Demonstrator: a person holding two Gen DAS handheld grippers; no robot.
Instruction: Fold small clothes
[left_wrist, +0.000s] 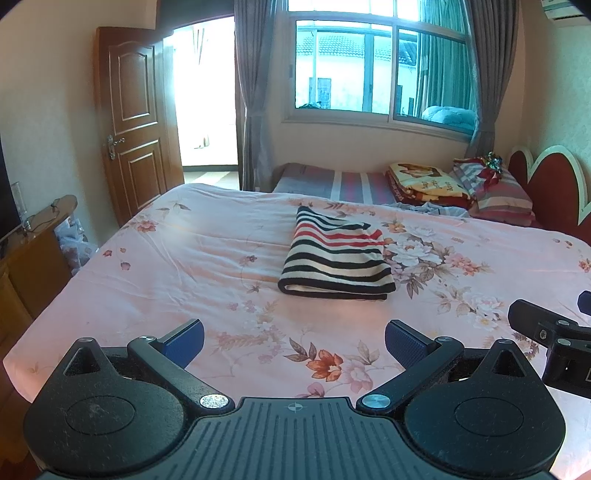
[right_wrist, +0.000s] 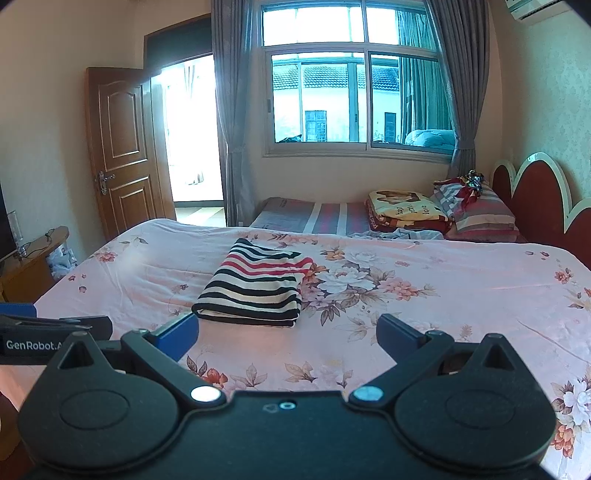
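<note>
Striped garment (left_wrist: 338, 258), folded into a thick rectangle, lies flat on the floral pink bedspread (left_wrist: 166, 266), its folded black-edged end turned toward both grippers; black, cream and red bands run across its top. The left gripper (left_wrist: 294, 338) hovers above the bedspread short of the garment, blue pads spread wide apart with nothing between them; the garment sits ahead of it and slightly to the right of its centre line, clear of both fingers. The right gripper (right_wrist: 287, 334) hangs likewise over the bedspread, its fingers wide apart and empty; the garment lies ahead and a little left, its near edge just beyond the left blue pad (right_wrist: 177, 334) in that view, not touching it. Beyond the garment, a window (right_wrist: 354, 99) with grey curtains; left of it, a brown door (right_wrist: 122, 147) stands open.
</note>
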